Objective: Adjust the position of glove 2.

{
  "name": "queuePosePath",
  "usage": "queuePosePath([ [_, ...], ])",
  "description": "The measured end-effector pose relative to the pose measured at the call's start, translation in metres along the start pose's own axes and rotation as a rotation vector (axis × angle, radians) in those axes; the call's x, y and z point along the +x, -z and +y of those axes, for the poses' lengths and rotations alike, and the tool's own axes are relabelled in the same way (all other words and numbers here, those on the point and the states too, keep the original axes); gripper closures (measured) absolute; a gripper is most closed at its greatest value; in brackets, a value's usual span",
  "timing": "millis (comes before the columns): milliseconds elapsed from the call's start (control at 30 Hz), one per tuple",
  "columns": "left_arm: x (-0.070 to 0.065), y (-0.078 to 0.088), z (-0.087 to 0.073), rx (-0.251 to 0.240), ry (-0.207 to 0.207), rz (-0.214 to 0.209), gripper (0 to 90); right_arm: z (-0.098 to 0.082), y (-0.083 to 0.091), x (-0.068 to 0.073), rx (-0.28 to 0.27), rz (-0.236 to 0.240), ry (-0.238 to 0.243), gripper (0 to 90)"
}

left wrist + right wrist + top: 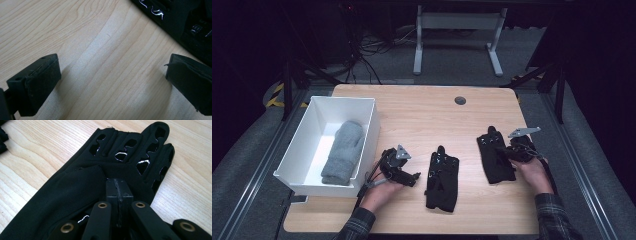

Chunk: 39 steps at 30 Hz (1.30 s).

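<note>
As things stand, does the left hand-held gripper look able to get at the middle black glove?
Probably yes: the left hand-held gripper is open beside the middle black glove, with bare table between them.

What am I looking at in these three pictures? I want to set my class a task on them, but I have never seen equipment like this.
A person sits at a wooden table, holding a two-jaw gripper tool in each hand. One picture looks down from above; the other two come from cameras riding on the grippers. The left gripper rests with jaws wide open over bare wood. The right gripper has its jaws shut, pinching the fabric of a black glove. A second black glove lies between the hands. A white bin at the left holds a grey mitten.
</note>
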<state>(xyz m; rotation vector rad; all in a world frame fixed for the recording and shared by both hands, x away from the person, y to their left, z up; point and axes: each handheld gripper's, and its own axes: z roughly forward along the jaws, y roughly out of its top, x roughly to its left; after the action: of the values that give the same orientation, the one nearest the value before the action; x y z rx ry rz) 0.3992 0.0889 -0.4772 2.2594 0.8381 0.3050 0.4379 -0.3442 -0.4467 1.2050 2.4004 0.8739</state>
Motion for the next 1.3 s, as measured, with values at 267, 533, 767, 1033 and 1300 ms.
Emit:
queuePosePath([
  [267,-0.001,0.000,0.000,-0.001,0.004,0.002,0.2,-0.007,0.007,0.026,0.021,0.016,0.012,90.0],
  [533,-0.001,0.000,0.000,-0.003,0.002,0.001,0.1,-0.015,0.015,0.053,0.043,0.046,0.037,90.0],
  [767,-0.001,0.000,0.000,-0.003,0.003,0.001,0.2,-0.016,0.017,0.071,0.055,0.081,0.065,90.0],
  [1033,-0.001,0.000,0.000,-0.002,0.002,0.002,0.2,-0.017,0.019,0.086,0.060,0.112,0.103,90.0],
  [1300,0.000,0.000,0.000,-0.001,0.002,0.001,0.1,-0.020,0.025,0.097,0.056,0.136,0.131,90.0],
])
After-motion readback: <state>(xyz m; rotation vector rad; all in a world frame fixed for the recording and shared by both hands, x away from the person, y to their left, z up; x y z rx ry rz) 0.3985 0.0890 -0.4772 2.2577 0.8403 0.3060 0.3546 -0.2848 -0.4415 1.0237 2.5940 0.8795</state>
